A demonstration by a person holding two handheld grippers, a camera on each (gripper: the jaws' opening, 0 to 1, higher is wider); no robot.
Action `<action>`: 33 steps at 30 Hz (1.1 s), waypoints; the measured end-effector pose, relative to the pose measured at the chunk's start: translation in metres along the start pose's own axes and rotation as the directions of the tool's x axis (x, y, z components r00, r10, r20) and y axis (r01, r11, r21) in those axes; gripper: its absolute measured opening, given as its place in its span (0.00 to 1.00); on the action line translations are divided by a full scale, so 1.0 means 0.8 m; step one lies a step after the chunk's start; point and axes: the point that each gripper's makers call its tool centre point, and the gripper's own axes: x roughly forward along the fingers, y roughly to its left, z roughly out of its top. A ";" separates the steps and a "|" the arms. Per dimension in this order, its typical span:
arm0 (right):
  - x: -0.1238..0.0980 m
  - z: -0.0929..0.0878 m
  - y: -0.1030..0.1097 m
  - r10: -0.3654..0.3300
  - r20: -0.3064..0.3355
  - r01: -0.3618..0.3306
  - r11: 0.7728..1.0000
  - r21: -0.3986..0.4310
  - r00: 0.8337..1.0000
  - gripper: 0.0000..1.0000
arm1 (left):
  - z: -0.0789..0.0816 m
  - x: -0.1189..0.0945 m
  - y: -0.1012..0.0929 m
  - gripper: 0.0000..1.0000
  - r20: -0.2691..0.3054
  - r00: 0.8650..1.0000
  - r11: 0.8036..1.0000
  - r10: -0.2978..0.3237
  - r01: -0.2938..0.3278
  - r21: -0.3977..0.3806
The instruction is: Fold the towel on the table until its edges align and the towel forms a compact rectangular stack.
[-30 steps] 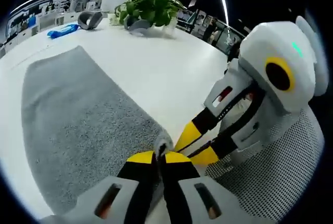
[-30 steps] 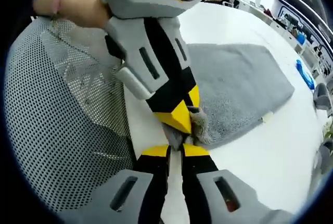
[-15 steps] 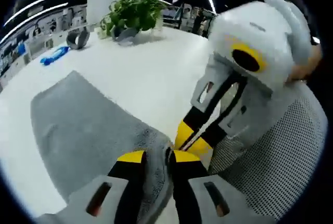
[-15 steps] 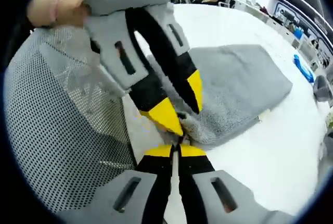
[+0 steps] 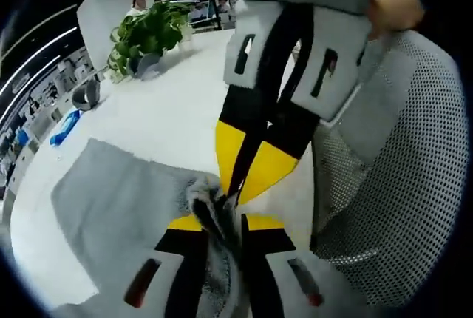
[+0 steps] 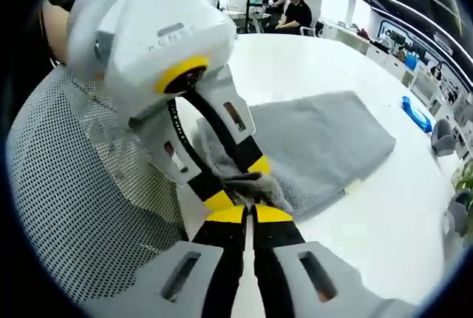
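Left gripper view, both grippers pinching towel

We find the two grippers crowded tip to tip at the table's near edge: the left gripper and right gripper each pinch the grey towel, blocking one another. A mesh chair back hems in the near side. Beyond the towel, the white table lies open up to the potted plant.
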 end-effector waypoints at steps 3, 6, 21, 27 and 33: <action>-0.007 0.015 -0.015 -0.065 0.073 0.066 0.998 -0.020 0.995 0.01 | 0.007 -0.007 0.008 0.07 0.053 0.999 0.991 -0.007 0.014 -0.135; -0.023 0.016 -0.040 -0.172 0.063 0.176 0.982 -0.061 0.983 0.09 | 0.006 -0.011 0.013 0.06 0.060 0.998 0.985 0.000 0.011 -0.174; 0.011 0.018 -0.017 -0.001 -0.063 -0.037 0.798 -0.602 0.998 0.07 | 0.017 -0.019 0.009 0.07 0.042 0.998 0.992 0.045 -0.049 0.112; -0.003 0.033 -0.031 0.018 0.052 0.007 0.893 -0.450 0.998 0.05 | 0.014 -0.029 0.018 0.14 0.041 0.997 0.980 0.070 -0.076 0.183; -0.027 0.018 -0.052 0.021 0.087 0.004 0.962 -0.273 0.996 0.05 | -0.034 -0.048 0.033 0.17 -0.085 0.994 0.977 0.065 -0.046 0.207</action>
